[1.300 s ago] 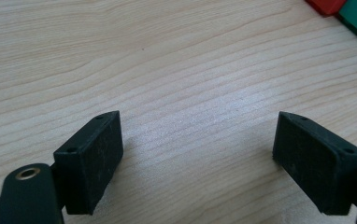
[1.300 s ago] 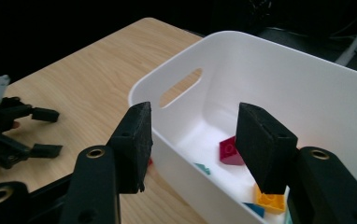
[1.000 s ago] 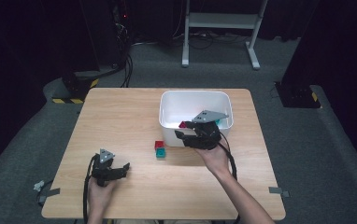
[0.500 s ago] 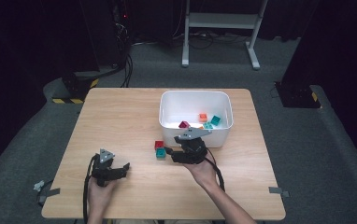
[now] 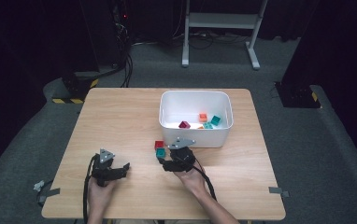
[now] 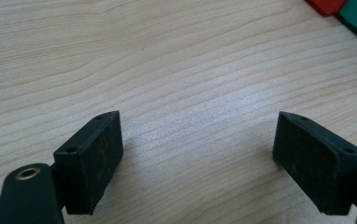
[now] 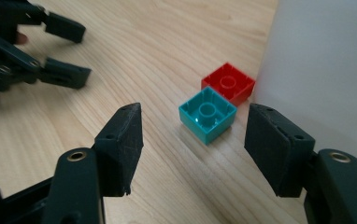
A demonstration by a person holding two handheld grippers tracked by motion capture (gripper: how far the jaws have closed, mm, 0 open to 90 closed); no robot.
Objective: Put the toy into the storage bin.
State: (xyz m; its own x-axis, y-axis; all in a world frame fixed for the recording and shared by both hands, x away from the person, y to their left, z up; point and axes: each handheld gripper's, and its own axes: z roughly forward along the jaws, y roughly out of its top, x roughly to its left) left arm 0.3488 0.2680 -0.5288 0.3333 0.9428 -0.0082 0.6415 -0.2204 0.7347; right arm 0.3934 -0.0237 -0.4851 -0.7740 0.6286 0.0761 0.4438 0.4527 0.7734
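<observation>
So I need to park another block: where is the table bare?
Bare wood lies left of the white bin, up to the table's far left corner, and along the near right edge. Crowded: bin front, where red block, teal block and right gripper meet.

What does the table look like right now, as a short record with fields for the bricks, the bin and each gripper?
work in hand: picking loose bricks off the table, apparently for the white bin
teal brick: on the wood, just ahead of the right gripper, not yet between its pads
red brick: right behind the teal one, close to the bin wall
bin contents: a few small bricks, dark red, orange and teal
right gripper: jaws wide, just been opening, nothing between them
left gripper: open, empty, low over bare wood
</observation>
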